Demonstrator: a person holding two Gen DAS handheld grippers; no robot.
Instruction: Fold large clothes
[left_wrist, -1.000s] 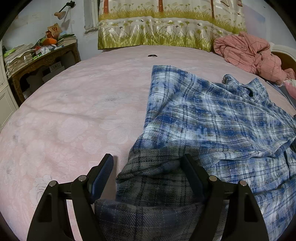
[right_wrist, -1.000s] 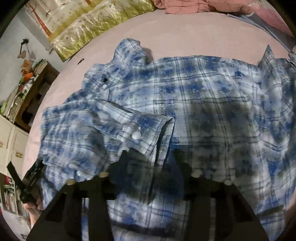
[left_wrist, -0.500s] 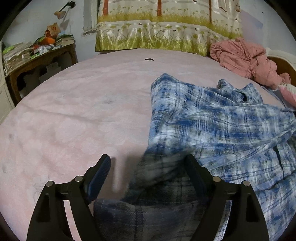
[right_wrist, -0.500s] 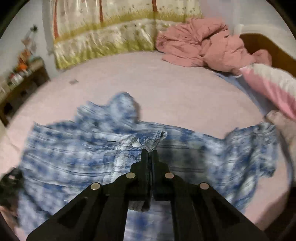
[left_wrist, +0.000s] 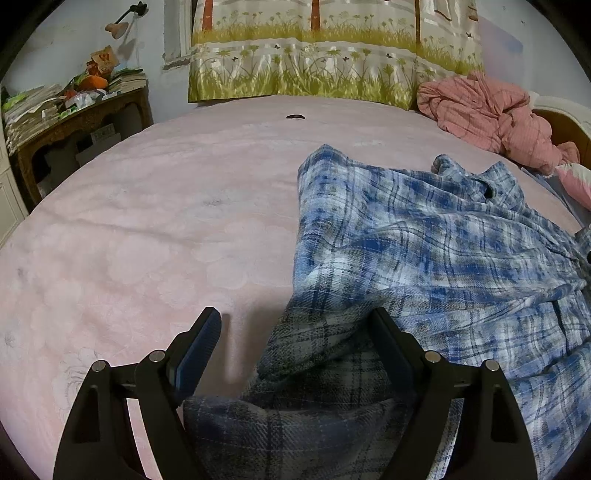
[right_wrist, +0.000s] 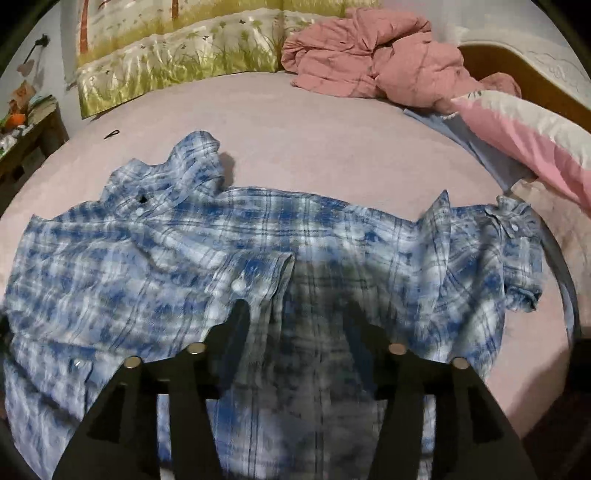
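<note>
A blue and white plaid shirt lies spread on the pink bed. My left gripper is open over the shirt's near left edge. Fabric sits between its jaws against the right finger, while the left finger is over bare sheet. In the right wrist view one sleeve is folded across the shirt, and its buttoned cuff rests on the body. My right gripper hovers just behind the cuff. Its jaws are opening and press on nothing. The collar is at the far left.
A crumpled pink quilt lies at the bed's far right corner, with a pink and white pillow beside it. A cluttered wooden side table stands left of the bed. A small black clip lies far back on the sheet.
The right gripper was shut at the sleeve cuff half a second ago. It now stands apart and higher, and the cuff lies on the shirt. The left gripper has kept still.
</note>
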